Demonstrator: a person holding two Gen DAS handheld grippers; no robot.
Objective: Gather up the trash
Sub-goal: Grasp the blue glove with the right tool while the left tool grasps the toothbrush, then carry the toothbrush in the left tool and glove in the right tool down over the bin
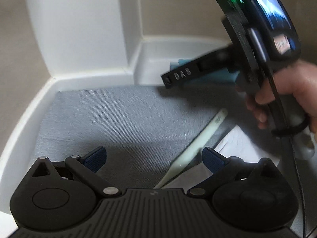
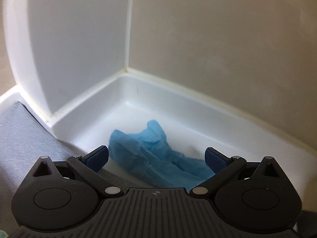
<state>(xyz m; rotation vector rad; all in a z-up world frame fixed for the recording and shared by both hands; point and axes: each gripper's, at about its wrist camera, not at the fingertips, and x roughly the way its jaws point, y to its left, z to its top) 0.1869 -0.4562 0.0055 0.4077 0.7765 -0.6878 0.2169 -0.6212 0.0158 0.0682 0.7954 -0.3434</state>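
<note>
Right hand-held gripper (image 2: pixel 156 157): jaws wide open, nothing held. It points into a corner where white baseboard (image 2: pixel 178 103) meets beige wall (image 2: pixel 227 39). A crumpled blue tissue (image 2: pixel 152 154) lies on the white ledge right in front of it, between the two blue finger pads (image 2: pixel 97 156) but touching neither as far as I can tell; the far end of the tissue sticks up toward the wall. Slight motion blur on the tissue edges.

Left hand-held gripper (image 1: pixel 153 158): also wide open, empty. It hovers over a grey textured mat (image 1: pixel 118 123) that runs up to the white trim (image 1: pixel 93 79). A long pale stick-like item (image 1: pixel 198 148) lies diagonally on the mat, its near end passing just inside the right pad (image 1: pixel 212 159); contact unclear. White paper (image 1: pixel 243 144) sits on the right, partly under that stick.

From the left view, the right gripper's body (image 1: pixel 257 45) is seen side-on at upper right, gripped by a hand (image 1: pixel 287 95), green LED lit, small screen on. One of its black fingers (image 1: pixel 182 76) reaches toward the corner, and the same blue tissue (image 1: pixel 214 77) shows behind it, down at the base of the wall. Frame is blurred there, so whether that finger touches the tissue can't be told.

A white column (image 1: pixel 79 25) rises at the left of the corner.
</note>
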